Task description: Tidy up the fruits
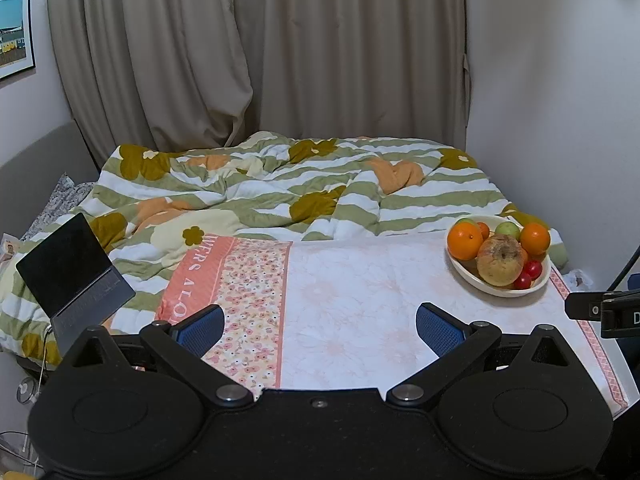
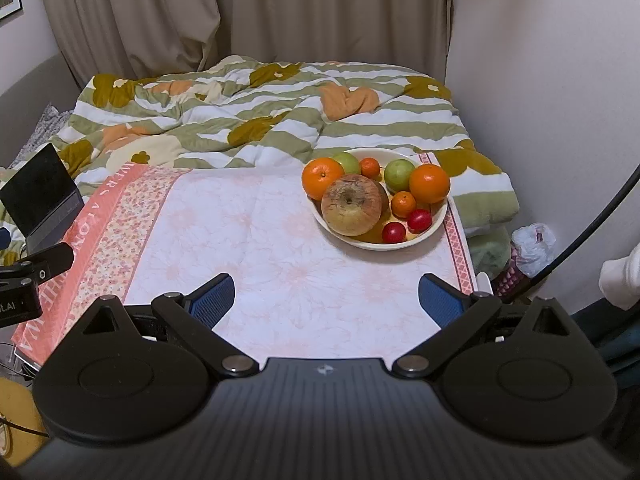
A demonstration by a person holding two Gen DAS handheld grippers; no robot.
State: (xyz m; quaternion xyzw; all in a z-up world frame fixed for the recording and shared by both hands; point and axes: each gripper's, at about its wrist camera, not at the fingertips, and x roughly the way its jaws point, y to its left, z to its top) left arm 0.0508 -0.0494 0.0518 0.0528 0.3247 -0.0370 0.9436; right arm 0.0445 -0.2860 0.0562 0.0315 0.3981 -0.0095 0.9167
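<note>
Right wrist: fruit bowl ahead — beyond spread, empty right tongs.

The cloth carries white capitals along its salmon border, cut off by folds: the left wrist view shows "WERS ALO", the right wrist view "WERS ALON" and further letters too skewed to read. A black clamp shows "D" at the frame edge; the other clamp shows "t.AI".
</note>
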